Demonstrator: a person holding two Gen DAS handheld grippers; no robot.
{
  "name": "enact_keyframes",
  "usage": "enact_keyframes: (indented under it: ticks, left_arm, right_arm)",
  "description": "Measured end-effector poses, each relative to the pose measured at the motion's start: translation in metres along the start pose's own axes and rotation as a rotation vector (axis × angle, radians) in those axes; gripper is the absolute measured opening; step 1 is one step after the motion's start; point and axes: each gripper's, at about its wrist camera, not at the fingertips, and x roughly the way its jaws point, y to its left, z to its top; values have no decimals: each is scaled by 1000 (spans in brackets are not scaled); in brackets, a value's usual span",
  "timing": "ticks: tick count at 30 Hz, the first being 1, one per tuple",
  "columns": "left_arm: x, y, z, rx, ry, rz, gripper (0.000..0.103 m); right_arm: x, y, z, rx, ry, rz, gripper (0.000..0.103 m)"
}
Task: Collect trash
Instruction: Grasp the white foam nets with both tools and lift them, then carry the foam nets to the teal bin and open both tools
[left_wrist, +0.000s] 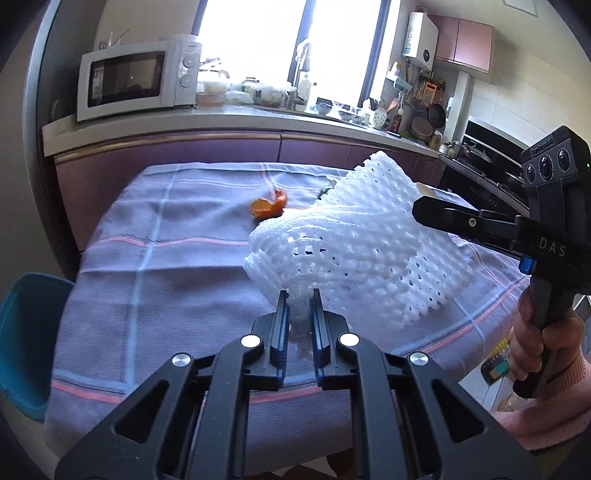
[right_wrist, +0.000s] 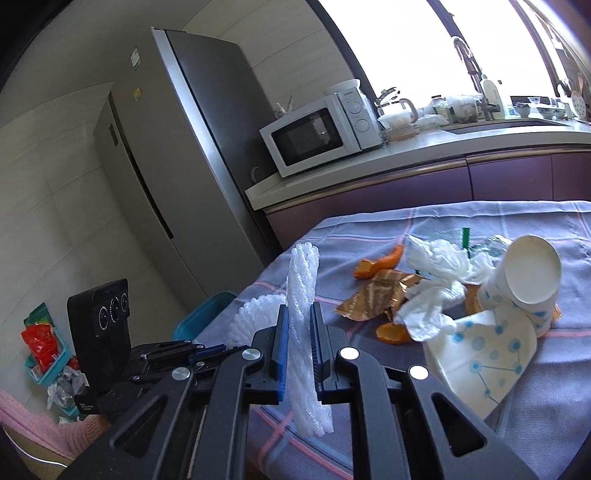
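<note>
Foam net (left_wrist: 354, 236) is hanging above the table (left_wrist: 166, 258); we are clamping it in both tools, left gripper (left_wrist: 300, 314) on one end, right gripper (right_wrist: 298, 332) on the other, likely to carry it to the bin (left_wrist: 26, 339)

Both the left gripper (left_wrist: 300, 295) and right gripper (right_wrist: 299, 310) have fingers clamped tight.

A white microwave (right_wrist: 325, 133) sits on the counter (right_wrist: 424, 151) beside a tall grey fridge (right_wrist: 177, 155) (kettle (right_wrist: 397, 110) alongside).
</note>
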Motion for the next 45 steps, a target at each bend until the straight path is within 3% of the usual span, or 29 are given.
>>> enact_keyframes:
  ticks: [3,11,16,19,23,28,34,40,45]
  left_arm:
    - [-22,21,3,-4,-38,96,11]
    - [-81,115,8,-154,-91,368,11]
    - [-101,176,-3,-229,-57,531,12]
    - [-100,208,-12,-259,-17,585,11]
    - [-87,236,-18,-276,43,622,12]
    - [-64,261,-21,-309,119,647,12]
    - [-39,278,-25,-353,193,638,15]
    - [-26,296,-23,-407,218,633,22]
    - [-34,295,-31,-433,204,632,30]
  right_arm:
    - [19,11,11,4,17,77,10]
    - [100,58,38,-27,103,253,10]
    - [158,83,52,-3,173,357,10]
    - [187,103,56,0,207,380,10]
    - [224,120,53,24,277,389,10]
    - [268,135,38,23,364,334,10]
    - [315,139,22,51,477,258,10]
    - [347,143,15,72,527,219,13]
    - [347,142,11,64,522,191,27]
